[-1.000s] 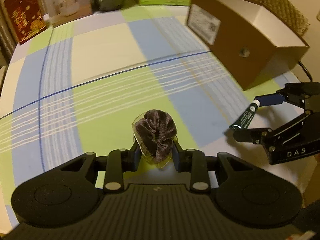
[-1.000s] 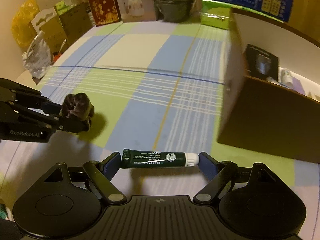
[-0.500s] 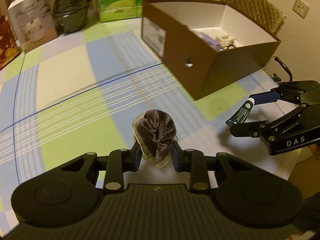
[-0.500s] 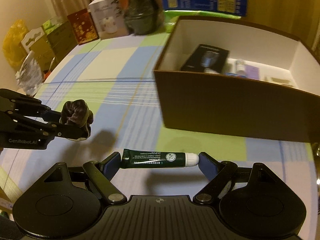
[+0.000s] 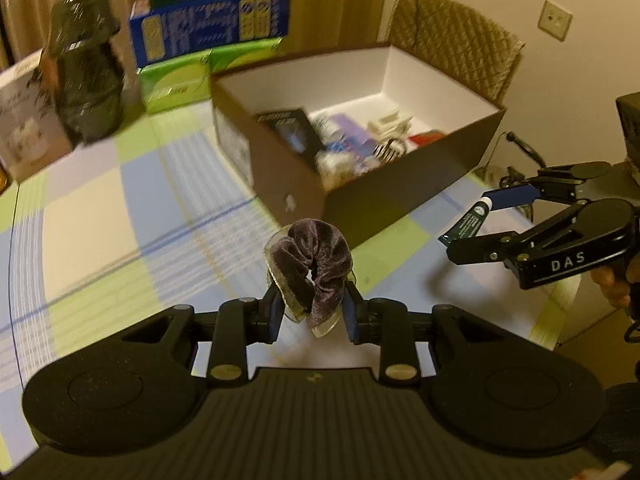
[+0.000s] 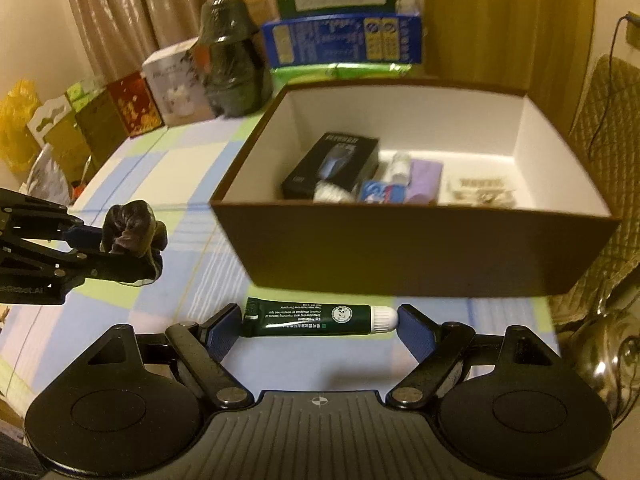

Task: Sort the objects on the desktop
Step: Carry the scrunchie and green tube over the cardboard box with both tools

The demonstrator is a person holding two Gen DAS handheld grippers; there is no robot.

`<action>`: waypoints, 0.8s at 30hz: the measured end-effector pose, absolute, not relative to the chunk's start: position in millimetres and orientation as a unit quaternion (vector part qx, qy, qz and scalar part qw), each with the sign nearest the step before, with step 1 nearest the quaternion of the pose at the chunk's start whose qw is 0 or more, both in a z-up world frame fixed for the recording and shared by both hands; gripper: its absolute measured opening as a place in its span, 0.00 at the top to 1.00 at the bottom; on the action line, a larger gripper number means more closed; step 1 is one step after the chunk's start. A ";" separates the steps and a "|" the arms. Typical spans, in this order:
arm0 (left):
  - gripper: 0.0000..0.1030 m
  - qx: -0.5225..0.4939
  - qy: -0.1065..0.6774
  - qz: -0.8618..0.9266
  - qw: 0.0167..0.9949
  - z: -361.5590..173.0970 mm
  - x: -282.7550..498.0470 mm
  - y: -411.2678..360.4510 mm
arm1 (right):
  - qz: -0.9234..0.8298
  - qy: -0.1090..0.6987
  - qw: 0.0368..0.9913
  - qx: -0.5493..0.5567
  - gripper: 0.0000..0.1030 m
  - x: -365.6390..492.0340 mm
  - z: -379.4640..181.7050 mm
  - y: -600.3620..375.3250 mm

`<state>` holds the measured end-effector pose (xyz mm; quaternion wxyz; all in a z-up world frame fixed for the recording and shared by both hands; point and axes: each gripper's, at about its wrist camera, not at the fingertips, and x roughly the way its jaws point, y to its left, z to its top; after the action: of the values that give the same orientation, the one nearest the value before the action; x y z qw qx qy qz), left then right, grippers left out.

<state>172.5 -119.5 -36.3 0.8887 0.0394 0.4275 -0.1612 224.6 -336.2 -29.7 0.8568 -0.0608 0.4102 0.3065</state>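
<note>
My left gripper (image 5: 312, 314) is shut on a dark purple velvet scrunchie (image 5: 310, 266) and holds it above the checked tablecloth, in front of the brown cardboard box (image 5: 372, 204). The scrunchie also shows in the right wrist view (image 6: 130, 228), left of the box (image 6: 420, 256). My right gripper (image 6: 320, 322) is shut on a dark green tube with a white cap (image 6: 316, 317), held lengthwise between its fingers, just in front of the box's near wall. The tube shows in the left wrist view (image 5: 468, 222) too. The box holds several small items.
A dark wrapped pot (image 6: 232, 60), a white carton (image 6: 172, 80) and blue and green packages (image 6: 344, 46) stand along the table's far edge. Small boxes (image 6: 100, 120) line the far left. A quilted chair (image 5: 452, 48) stands behind the box. A metal kettle (image 6: 604, 352) is at the right.
Both grippers have risen and moved toward the box with their loads still held. The box's inside now shows in both views.
</note>
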 end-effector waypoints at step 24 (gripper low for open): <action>0.75 0.033 0.370 -0.164 0.914 2.6 262.0 -211.4 | 0.307 0.351 0.882 -0.070 0.21 324.0 2.0 -386.5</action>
<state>262.0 -211.4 2.6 0.9137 0.0329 0.3702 -0.1644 324.0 -386.5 2.0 0.8816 -0.0700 0.3514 0.3072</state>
